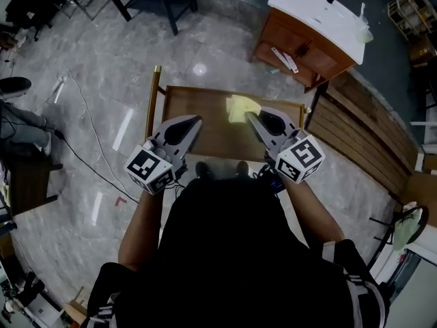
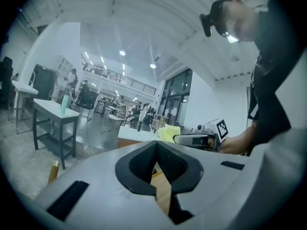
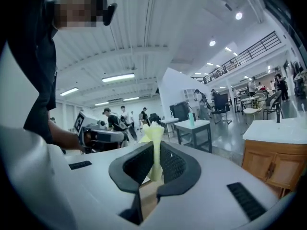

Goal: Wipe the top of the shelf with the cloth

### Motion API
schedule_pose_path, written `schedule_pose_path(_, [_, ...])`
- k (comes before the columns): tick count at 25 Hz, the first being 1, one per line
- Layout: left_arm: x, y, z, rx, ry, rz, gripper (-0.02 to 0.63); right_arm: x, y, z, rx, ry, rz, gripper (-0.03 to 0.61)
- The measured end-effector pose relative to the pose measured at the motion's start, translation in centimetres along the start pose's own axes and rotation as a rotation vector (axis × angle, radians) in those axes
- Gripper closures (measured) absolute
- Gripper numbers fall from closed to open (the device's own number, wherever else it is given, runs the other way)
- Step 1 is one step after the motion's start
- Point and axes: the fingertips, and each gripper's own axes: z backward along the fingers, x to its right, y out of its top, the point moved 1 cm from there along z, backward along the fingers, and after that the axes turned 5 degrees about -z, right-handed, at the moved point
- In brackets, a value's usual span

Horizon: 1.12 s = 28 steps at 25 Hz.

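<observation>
My right claw (image 1: pixel 251 117) was clamped on thin fold of yellow cloth (image 1: pixel 239 108), at far side of wooden shelf top (image 1: pixel 205 132). Left claw (image 1: pixel 195 120) was closed, empty, just beside. Risk: small pinch could slip under drag, or cloth could bunch and wipe only a narrow strip.

Workshop floor, seen from above.
A white-topped wooden cabinet (image 1: pixel 307 43) stands on grey tiles (image 1: pixel 205 39); a cable (image 1: pixel 87 118) trails at left, slatted boards (image 1: pixel 362 132) lie at right.

Pale yellow cloth (image 1: pixel 239 108), bunched into a narrow upright fold, pinched between the jaws of the right gripper (image 1: pixel 250 116). Brown wooden shelf top (image 1: pixel 205 130), flat, just beneath that gripper's tip.
</observation>
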Motion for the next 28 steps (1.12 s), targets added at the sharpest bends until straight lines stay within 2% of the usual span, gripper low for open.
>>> schedule_pose_path(4, [-1.0,1.5,1.9,0.032,-0.01,-0.003,0.604,-1.5,1.9,-0.8,0.025,0.015,0.021,0.538])
schedule_pose_path(10, [-2.6,1.6,4.3,0.048,-0.051,-0.028,0.604,-4.8,1.6,-3.3,0.05,0.049,0.019,0.538])
schedule_pose_path(17, [-2.8,1.7,4.4,0.051,-0.091,-0.016,0.604,-6.2,1.8,-4.1,0.048,0.074,0.059,0.538])
schedule_pose_path(28, [-3.4,0.8,4.6,0.042,-0.123,0.021,0.604,-7.0,1.0,-4.2,0.027,0.062,0.037,0.538])
